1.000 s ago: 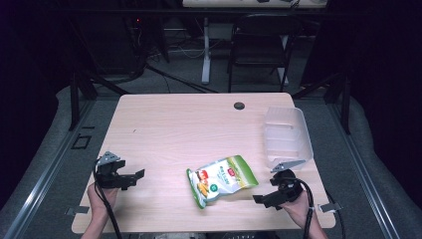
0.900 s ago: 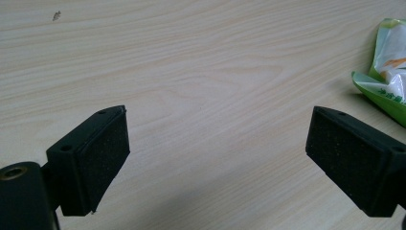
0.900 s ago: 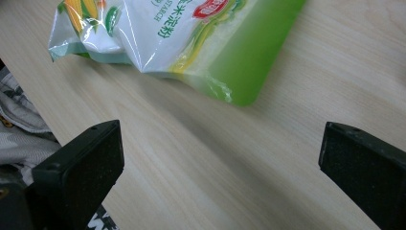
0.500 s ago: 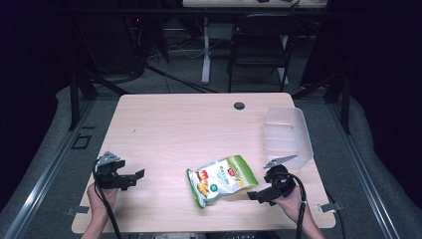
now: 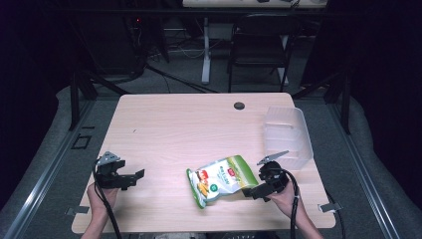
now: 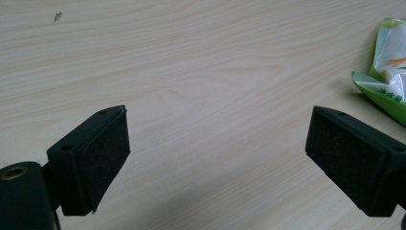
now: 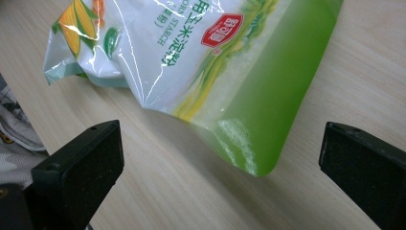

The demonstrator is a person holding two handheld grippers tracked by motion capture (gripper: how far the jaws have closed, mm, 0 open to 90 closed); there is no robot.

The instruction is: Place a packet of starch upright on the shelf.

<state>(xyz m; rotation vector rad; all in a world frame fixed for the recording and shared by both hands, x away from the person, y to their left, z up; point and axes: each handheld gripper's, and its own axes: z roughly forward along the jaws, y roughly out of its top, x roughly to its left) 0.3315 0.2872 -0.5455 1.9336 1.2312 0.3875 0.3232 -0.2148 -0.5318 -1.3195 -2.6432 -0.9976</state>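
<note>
A green and white corn starch bag [image 5: 219, 179] lies flat near the table's front edge, right of centre. My right gripper [image 5: 255, 190] is open at the bag's right end, its jaws wide apart and just short of the green corner of the bag [image 7: 230, 76]. My left gripper [image 5: 133, 178] rests open at the front left, far from the bag, nothing between its jaws. In the left gripper view the bag's edge [image 6: 388, 72] peeks in at the right.
A clear plastic bin [image 5: 287, 134] stands at the table's right edge, just behind my right hand. A small dark round grommet [image 5: 239, 105] sits near the far edge. A black chair [image 5: 259, 45] stands beyond the wooden table [image 5: 184, 134].
My right gripper has slid left and a little forward, closing on the bag's right end. The left gripper and the bag have stayed put.
</note>
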